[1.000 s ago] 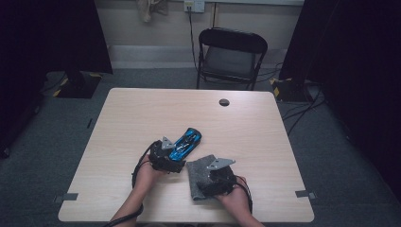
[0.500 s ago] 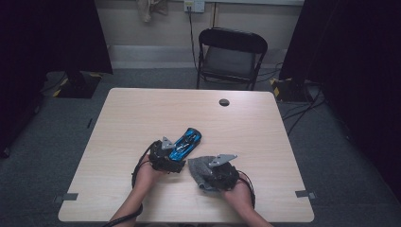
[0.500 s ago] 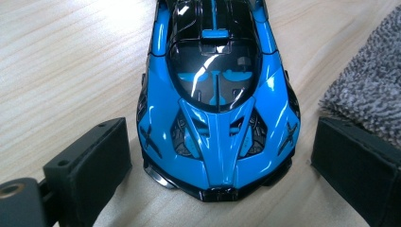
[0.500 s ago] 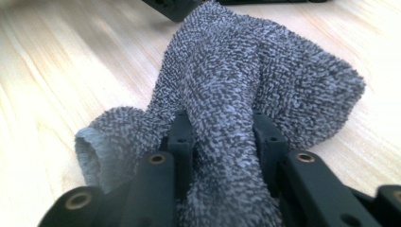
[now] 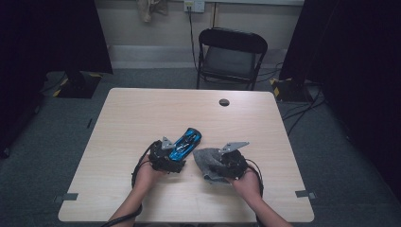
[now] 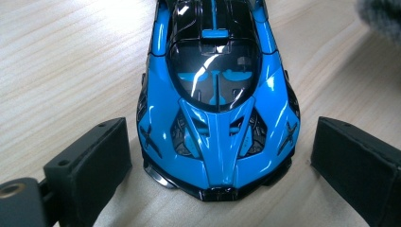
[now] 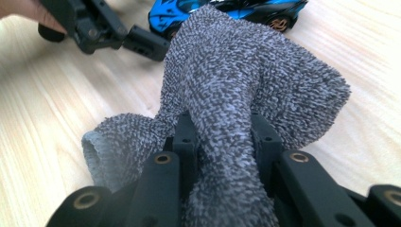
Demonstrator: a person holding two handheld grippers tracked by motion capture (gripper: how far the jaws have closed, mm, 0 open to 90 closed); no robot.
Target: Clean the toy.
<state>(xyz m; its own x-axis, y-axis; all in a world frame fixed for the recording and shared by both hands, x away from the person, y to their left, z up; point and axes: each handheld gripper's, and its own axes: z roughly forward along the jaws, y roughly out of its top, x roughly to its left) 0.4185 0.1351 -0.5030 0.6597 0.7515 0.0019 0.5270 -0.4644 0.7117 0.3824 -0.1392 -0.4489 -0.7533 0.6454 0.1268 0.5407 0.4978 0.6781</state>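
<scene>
On a pale wooden surface [image 5: 142,118], a blue toy car [image 5: 185,144] is flanked by the left tongs [image 5: 176,161] while a grey cloth [image 5: 208,160] is clamped in the right tongs [image 5: 222,163].

The car is seen lying near the middle of the surface, its long axis set diagonally, one end turned toward the person's left hand [image 5: 149,176] and the other toward the far right corner. In the left gripper view the near end of the car [image 6: 217,94] is bracketed by jaws held apart, neither touching it. The cloth [image 7: 236,94] is pinched between closed jaws just beside the car. A small dark disc [image 5: 224,102] is seen near the far edge, a black folding chair [image 5: 231,52] beyond it, on grey carpet.
</scene>
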